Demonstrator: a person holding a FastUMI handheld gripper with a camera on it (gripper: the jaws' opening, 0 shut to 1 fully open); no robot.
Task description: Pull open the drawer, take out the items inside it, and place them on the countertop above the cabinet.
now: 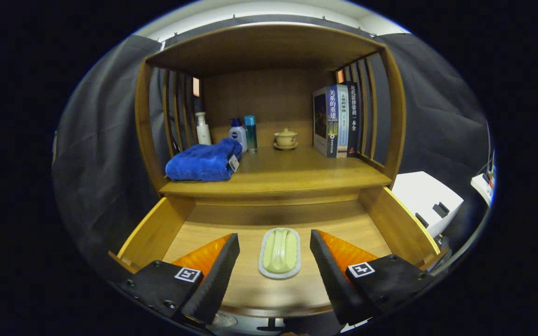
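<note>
Drawer [166, 228] front edge is cut off under the gripper [274, 261] bodies, handle not visible; back of the drawer is in shadow under the countertop [297, 175]; text on the book spines too small to read cleanly; towel tag unreadable; white box [425, 198] beside the cabinet on the right is partly hidden by the drawer side wall

On the countertop: folded blue towel [202, 162] at the left front; behind it a white pump bottle [202, 129], a blue-capped bottle [237, 134] and a teal tube [250, 134] close together; a small lidded cup on a saucer [286, 139] near the back centre; upright books [336, 120] against the right slats; nothing stands between fingers and drawer floor

Drawer is pulled open; inside lies a pale green soap bar on a grey-white oval dish [279, 253], lengthwise, on the drawer floor; gripper fingers are spread wide apart, the soap dish between them, touching neither
</note>
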